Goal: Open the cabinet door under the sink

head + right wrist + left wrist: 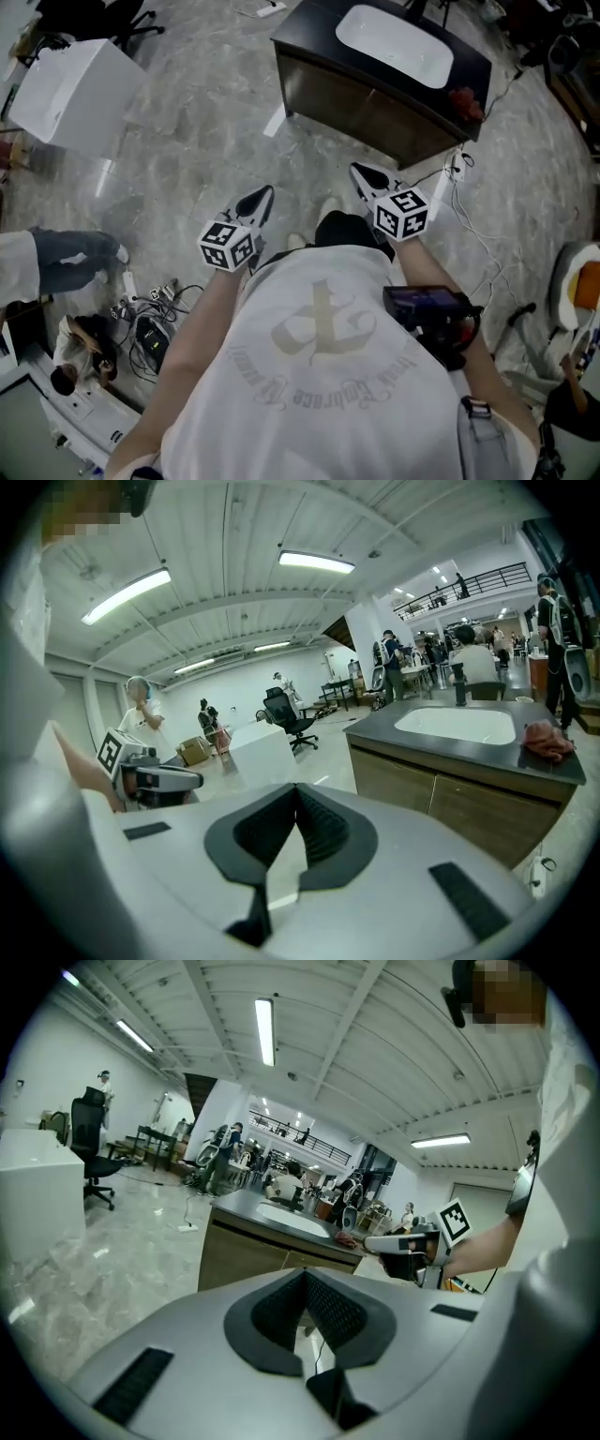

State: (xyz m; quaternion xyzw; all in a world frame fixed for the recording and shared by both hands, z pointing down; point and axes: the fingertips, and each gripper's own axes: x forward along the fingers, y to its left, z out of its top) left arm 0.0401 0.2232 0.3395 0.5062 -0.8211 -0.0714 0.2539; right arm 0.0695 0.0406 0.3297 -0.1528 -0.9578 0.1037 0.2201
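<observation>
Both my left gripper (262,195) and right gripper (362,173) had their fingers closed on nothing, while the cabinet door (364,112) under the sink (394,42) stood well apart, far and rightward, its front facing me, nearer the right one.

Sink unit finishes
Brown wood-grain cabinet (370,112) is topped by a matt black counter (305,33); grey stone floor (206,159) is polished.
</observation>
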